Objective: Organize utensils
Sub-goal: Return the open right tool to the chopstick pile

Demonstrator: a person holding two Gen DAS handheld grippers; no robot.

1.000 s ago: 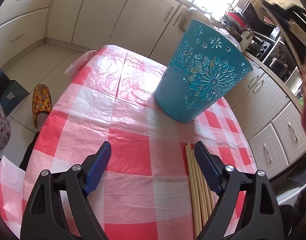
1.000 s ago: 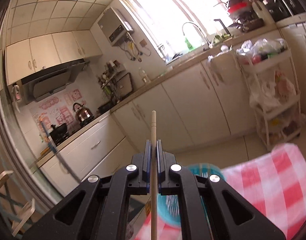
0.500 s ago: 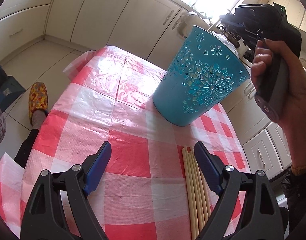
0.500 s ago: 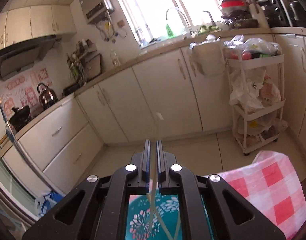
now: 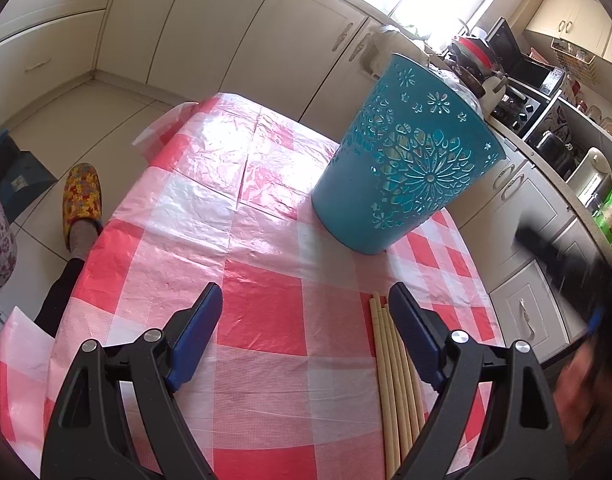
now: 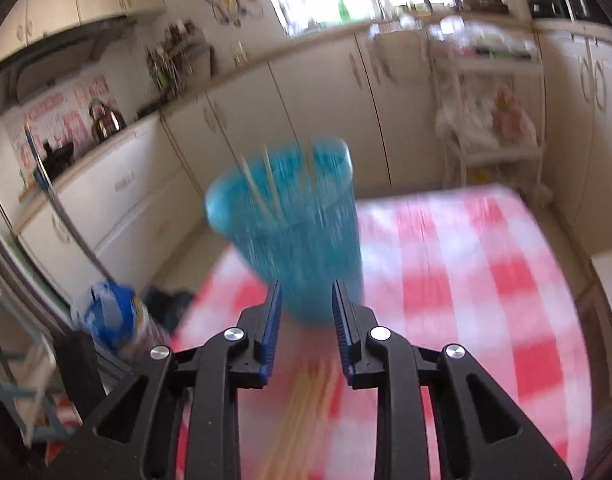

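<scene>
A: Starting at the left: a foot in a yellow flowered slipper (image 5: pixel 82 200) on the tile floor, just off the table's edge. Then the left gripper (image 5: pixel 304 324), jaws spread wide over the red-and-white checked tablecloth (image 5: pixel 194 200), nothing between its pads.

B: And right against its right-hand finger?

A: The bundle of pale wooden chopsticks (image 5: pixel 393 380), lying flat on the cloth, ends pointing toward the teal bucket (image 5: pixel 405 168). That bucket stands upright farther back, flower cut-outs all over its wall.

B: Over to the right wrist view. It's blurred.

A: It is, but the right gripper (image 6: pixel 307 320) is readable: its jaws have just been opening, a narrow gap now, and nothing sits between them. The bucket (image 6: pixel 294 232) is straight ahead, with a few chopsticks (image 6: pixel 262 184) leaning inside it.

B: Below the fingers?

A: A yellowish smear on the cloth, the loose bundle (image 6: pixel 306 408) again. At the far right of the left view, the right hand is a dark blur.
</scene>
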